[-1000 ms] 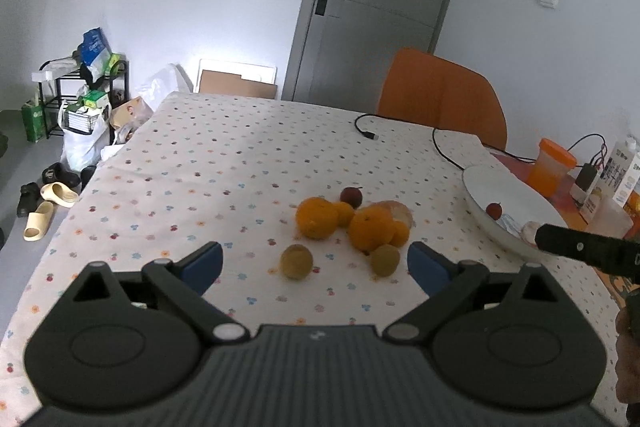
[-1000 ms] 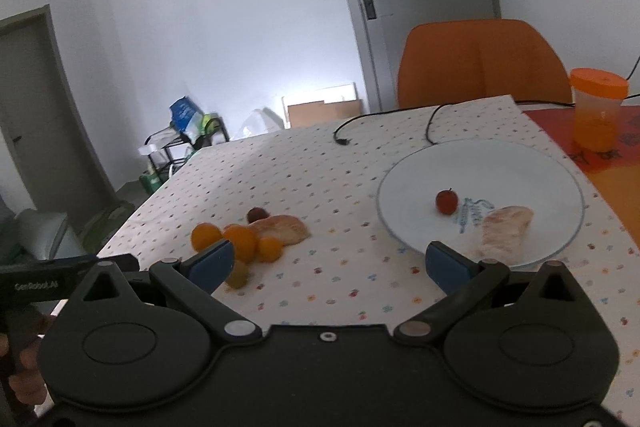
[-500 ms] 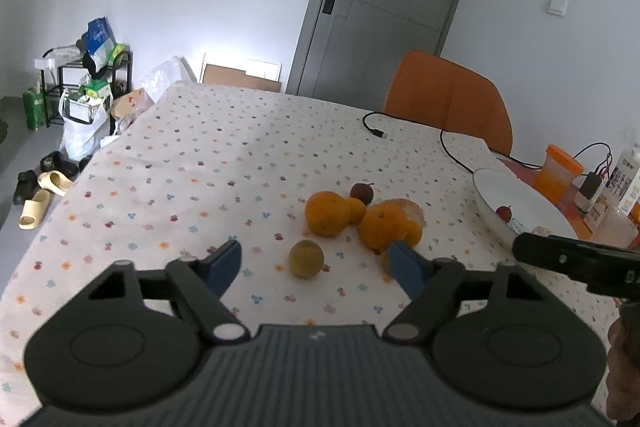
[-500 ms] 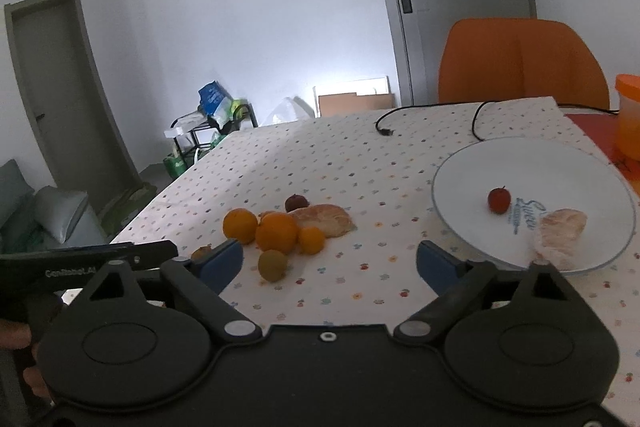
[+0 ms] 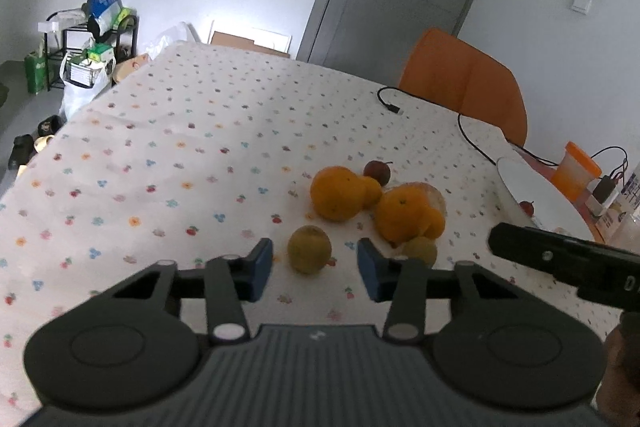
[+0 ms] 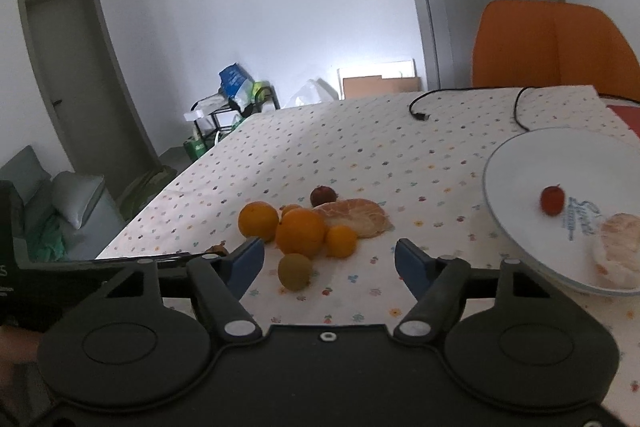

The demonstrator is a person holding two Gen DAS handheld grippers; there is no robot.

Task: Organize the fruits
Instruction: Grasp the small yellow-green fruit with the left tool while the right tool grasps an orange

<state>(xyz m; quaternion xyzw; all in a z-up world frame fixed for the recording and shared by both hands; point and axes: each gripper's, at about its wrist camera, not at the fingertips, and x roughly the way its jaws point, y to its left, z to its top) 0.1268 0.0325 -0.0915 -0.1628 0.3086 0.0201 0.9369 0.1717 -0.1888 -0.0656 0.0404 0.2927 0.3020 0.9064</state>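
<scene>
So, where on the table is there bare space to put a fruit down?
The tablecloth lies bare left of the fruit pile, out to its left edge and far end. The white plate has bare room left of its small red fruit. Around the pile and the black cable it is crowded.

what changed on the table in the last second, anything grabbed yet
Nothing is grabbed. Both grippers came closer to the fruit pile, and their jaws have just been closing. The left gripper now frames the nearer greenish fruit without touching it; the right gripper holds nothing. The oranges and plate stayed put.
</scene>
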